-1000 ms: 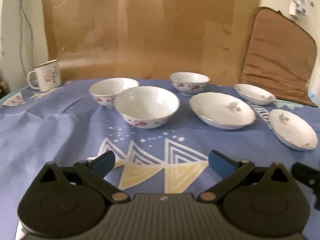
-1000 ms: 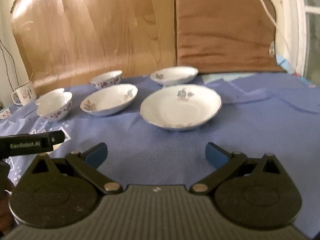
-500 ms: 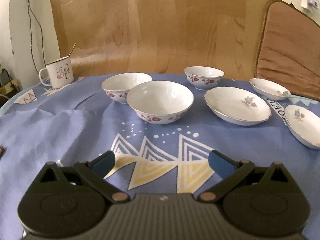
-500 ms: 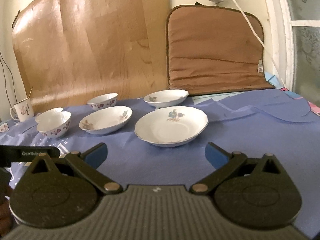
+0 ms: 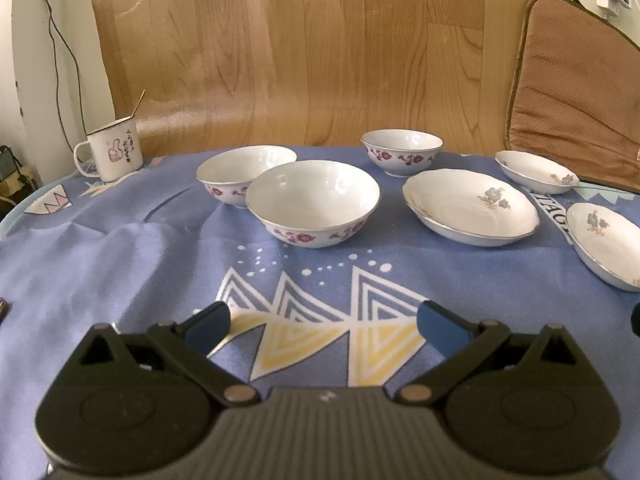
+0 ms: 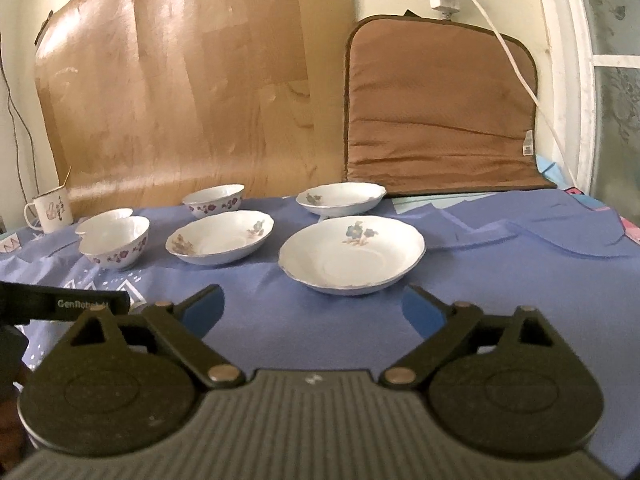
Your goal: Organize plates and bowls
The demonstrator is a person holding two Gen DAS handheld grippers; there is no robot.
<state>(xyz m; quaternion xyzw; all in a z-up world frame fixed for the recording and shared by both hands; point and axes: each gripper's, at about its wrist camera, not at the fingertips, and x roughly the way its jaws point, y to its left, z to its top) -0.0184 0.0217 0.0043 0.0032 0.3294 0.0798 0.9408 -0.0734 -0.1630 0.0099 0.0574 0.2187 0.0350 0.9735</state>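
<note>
So both grippers are just hanging over the blue tablecloth (image 5: 100, 264) with nothing in them. The left gripper (image 5: 323, 325) has its jaws spread wide over the yellow triangle print. The right gripper (image 6: 313, 305) is also apart and empty, though its jaws have just been closing a bit.

Three flowered bowls sit ahead of the left one: the big bowl (image 5: 313, 203) nearest, a second bowl (image 5: 240, 172) touching it behind, and a third bowl (image 5: 402, 152) further back. Three plates sit to the right, with the nearest plate (image 6: 352, 259) right in front of the right gripper. A mug (image 5: 114, 154) stands at the far left.
</note>
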